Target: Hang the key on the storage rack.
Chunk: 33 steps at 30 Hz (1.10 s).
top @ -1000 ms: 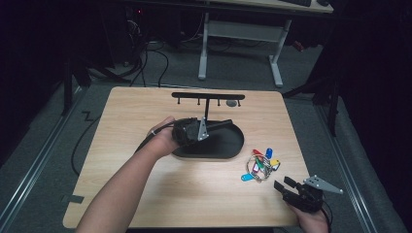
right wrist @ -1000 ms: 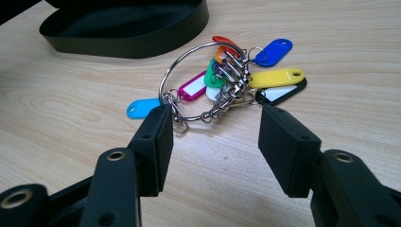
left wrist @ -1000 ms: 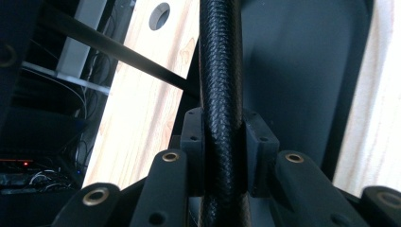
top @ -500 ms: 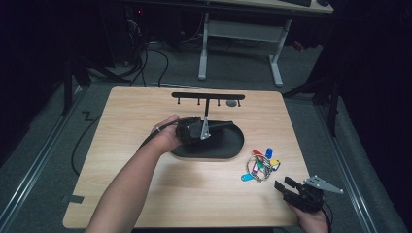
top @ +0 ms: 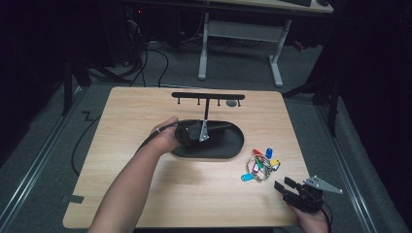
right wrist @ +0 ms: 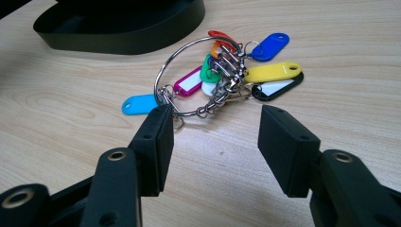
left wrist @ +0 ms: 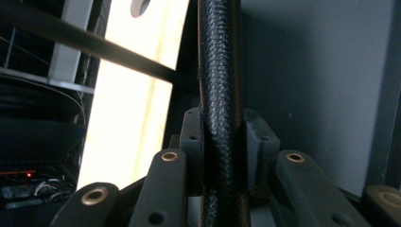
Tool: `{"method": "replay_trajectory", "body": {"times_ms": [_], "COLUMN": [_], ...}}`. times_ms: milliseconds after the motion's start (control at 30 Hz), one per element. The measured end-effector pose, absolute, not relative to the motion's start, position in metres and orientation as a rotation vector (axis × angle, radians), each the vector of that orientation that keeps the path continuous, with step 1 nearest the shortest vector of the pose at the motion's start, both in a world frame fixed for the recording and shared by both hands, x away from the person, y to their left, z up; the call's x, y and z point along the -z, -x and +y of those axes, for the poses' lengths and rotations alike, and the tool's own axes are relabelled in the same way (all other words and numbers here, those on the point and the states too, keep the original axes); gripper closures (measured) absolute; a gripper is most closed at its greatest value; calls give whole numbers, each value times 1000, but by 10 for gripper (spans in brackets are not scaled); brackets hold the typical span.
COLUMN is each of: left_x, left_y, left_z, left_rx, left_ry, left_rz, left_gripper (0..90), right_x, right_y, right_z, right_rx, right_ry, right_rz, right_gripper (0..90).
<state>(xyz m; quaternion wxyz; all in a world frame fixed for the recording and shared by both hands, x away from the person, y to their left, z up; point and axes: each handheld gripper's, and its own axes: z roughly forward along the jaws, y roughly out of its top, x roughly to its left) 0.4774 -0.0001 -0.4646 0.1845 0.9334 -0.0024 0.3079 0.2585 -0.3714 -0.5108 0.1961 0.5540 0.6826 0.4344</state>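
Note:
A black key stand rises at the table's middle: an oval tray (top: 228, 148), an upright post (top: 206, 109) and a hooked bar (top: 208, 96) on top. My left gripper (top: 206, 130) hovers low over the tray. In the left gripper view the textured post (left wrist: 220, 71) runs between the jaws of the left gripper (left wrist: 222, 142), and both pads press on it. A metal ring of coloured key tags (top: 260, 165) lies on the wood right of the tray. My right gripper (top: 286, 187) rests near the front right corner, open, a short way from the key ring (right wrist: 222, 71); nothing sits between the jaws of the right gripper (right wrist: 215, 137).
The tray's black wall (right wrist: 118, 35) stands just beyond the keys. A small grey disc (top: 232, 103) sits by the bar's right end. Bare wood (top: 194, 194) stretches across the table's front. Desk legs and cables stand on the floor behind.
My left gripper has sunk a little toward the tray, still closed on the post. The right gripper and the keys have stayed put.

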Motion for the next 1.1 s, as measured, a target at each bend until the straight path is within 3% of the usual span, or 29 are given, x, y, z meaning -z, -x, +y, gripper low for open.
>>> {"method": "replay_trajectory", "body": {"times_ms": [233,433,667,1100], "left_x": [468,473,477,462], "left_y": [-474,-469,-462,-448], "left_z": [2,-1,3,14], "left_rx": [-844,-801,-762,-718], "left_ry": [-2642,-2675,-2682,-2621], "left_rz": [9,59,95,148], "left_gripper": [717,638,606,610], "right_x": [511,510,510,509], "right_y": [-258,-258,-259,-259], "right_z": [-372,-371,-370,-368], "right_rx": [-1213,-1217,-1217,-1215], "right_ry": [-1553,-1556,-1547,-1534], "right_rz": [1908,1908,1912,1917], "right_gripper": [466,464,464,463]}}
